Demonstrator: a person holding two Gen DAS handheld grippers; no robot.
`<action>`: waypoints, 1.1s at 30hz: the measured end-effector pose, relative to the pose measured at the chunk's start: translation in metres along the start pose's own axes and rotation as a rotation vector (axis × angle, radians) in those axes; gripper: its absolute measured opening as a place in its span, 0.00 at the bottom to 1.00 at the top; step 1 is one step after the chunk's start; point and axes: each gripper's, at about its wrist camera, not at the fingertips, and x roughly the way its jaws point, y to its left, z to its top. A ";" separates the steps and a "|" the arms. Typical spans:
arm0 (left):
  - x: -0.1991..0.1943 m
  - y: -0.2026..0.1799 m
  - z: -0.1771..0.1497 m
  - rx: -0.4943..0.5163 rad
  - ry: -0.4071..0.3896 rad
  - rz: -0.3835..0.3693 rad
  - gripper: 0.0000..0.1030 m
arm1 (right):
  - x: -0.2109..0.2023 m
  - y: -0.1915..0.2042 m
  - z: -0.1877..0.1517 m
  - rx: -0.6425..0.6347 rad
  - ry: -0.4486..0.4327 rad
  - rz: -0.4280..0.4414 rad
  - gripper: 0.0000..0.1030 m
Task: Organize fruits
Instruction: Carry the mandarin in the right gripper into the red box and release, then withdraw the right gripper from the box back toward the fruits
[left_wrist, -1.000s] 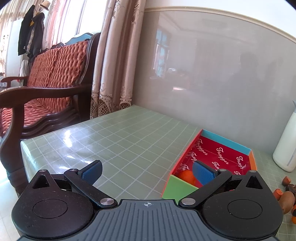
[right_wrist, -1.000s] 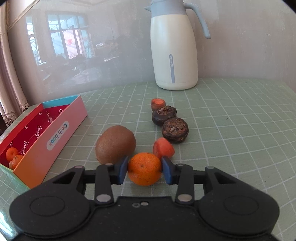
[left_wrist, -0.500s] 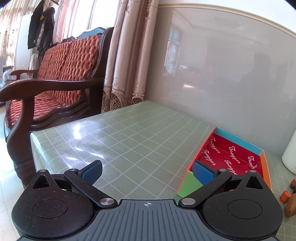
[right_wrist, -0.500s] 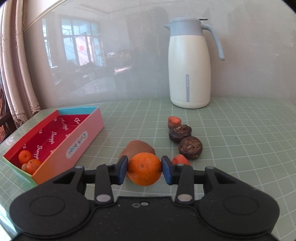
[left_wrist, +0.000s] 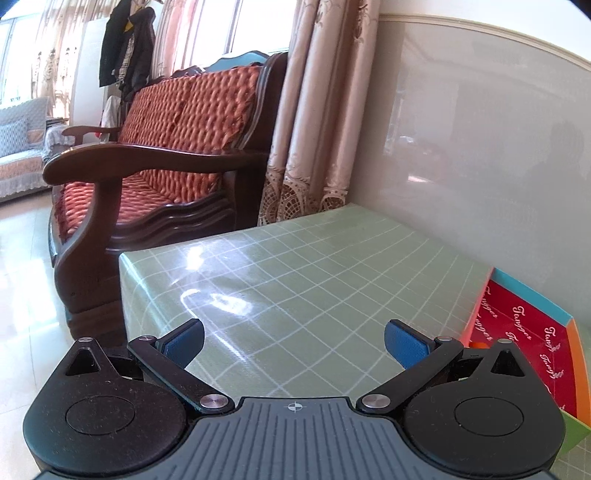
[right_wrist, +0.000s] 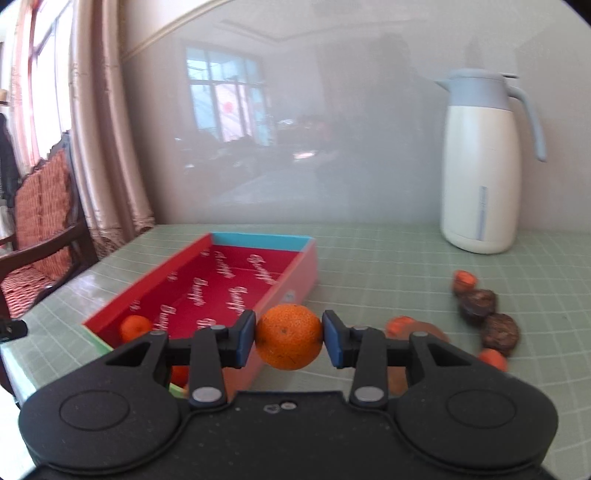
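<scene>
Lifted orange (right_wrist: 288, 336) nears box (right_wrist: 295, 275); right view only

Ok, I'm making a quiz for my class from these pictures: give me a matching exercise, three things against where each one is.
Things:
1. orange
2. jug
3. small orange fruit

Places:
A. inside the red-lined box
B. between the pads of the right hand-held gripper
C. standing on the table by the wall

Pairs: 1-B, 2-C, 3-A
</scene>
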 end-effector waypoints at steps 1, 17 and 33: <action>0.001 0.003 0.000 -0.006 0.001 0.005 1.00 | 0.002 0.006 0.001 -0.013 -0.004 0.012 0.37; 0.003 0.006 -0.001 0.006 0.006 0.000 1.00 | 0.027 0.052 -0.006 -0.130 0.051 0.099 0.37; -0.001 -0.006 -0.002 0.036 0.008 -0.017 1.00 | 0.022 0.047 -0.005 -0.112 0.040 0.092 0.46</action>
